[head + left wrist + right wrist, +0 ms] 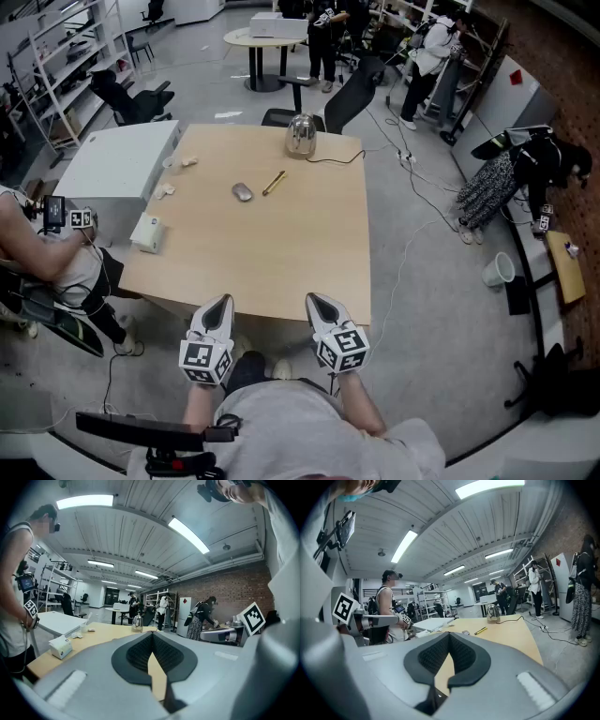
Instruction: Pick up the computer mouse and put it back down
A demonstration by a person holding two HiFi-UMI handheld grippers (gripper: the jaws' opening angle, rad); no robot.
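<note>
The grey computer mouse [242,192] lies on the light wooden table [309,253], past its middle and toward the left. In the right gripper view the mouse [465,632] shows small, just above the jaw tips. Both grippers hover side by side at the table's near edge, far short of the mouse. My left gripper [223,301] [152,634] has its jaws closed tip to tip with nothing between them. My right gripper [313,299] [450,635] is likewise shut and empty.
A yellow pen [273,183] lies just right of the mouse. A metal kettle [300,136] with a black cable stands at the far edge. A tissue box [148,232] sits at the left edge, where a person [47,253] is seated. Chairs and people stand beyond the table.
</note>
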